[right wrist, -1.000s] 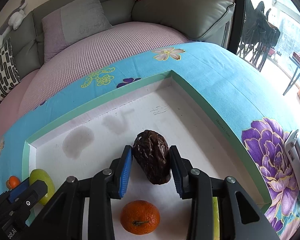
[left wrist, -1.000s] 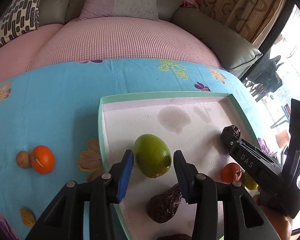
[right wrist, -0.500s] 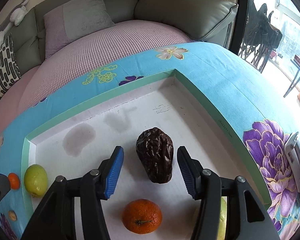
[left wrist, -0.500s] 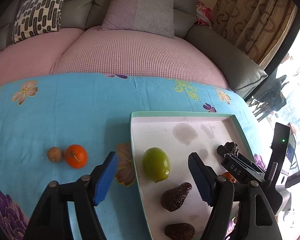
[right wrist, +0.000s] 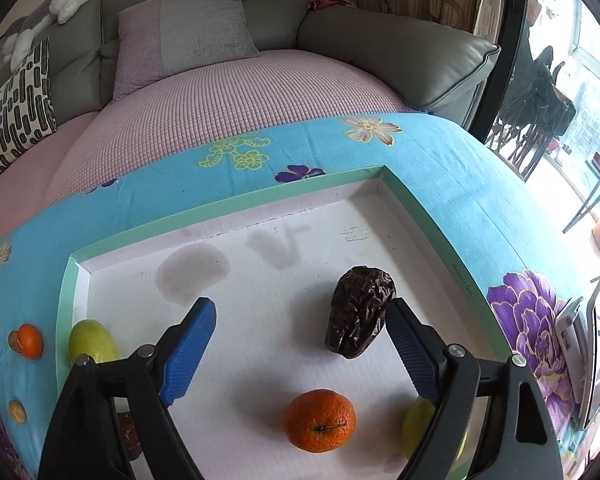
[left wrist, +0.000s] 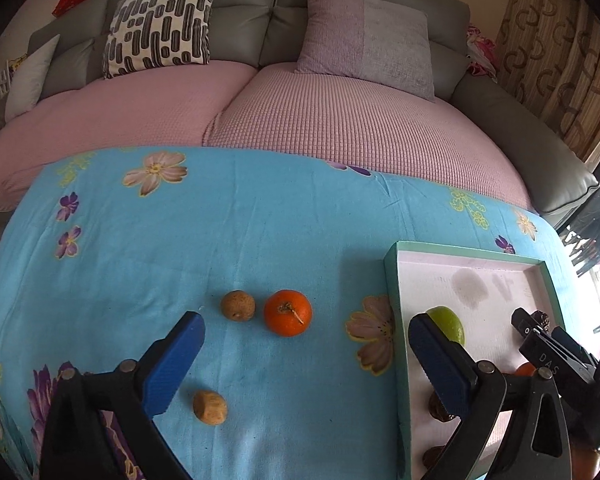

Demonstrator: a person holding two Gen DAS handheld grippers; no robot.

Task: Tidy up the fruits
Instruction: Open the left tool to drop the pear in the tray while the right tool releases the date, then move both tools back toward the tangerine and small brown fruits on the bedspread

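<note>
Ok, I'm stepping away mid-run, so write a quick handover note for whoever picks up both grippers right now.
Left gripper: open, jaws just widened, nothing between them, over the blue cloth.
Right gripper: open, jaws just widened, over the tray, the dark wrinkled fruit by its right pad.
Done: in the tray lie that fruit, a tangerine and a green fruit.
Left: on the cloth, an orange tangerine and two small brown fruits.
</note>
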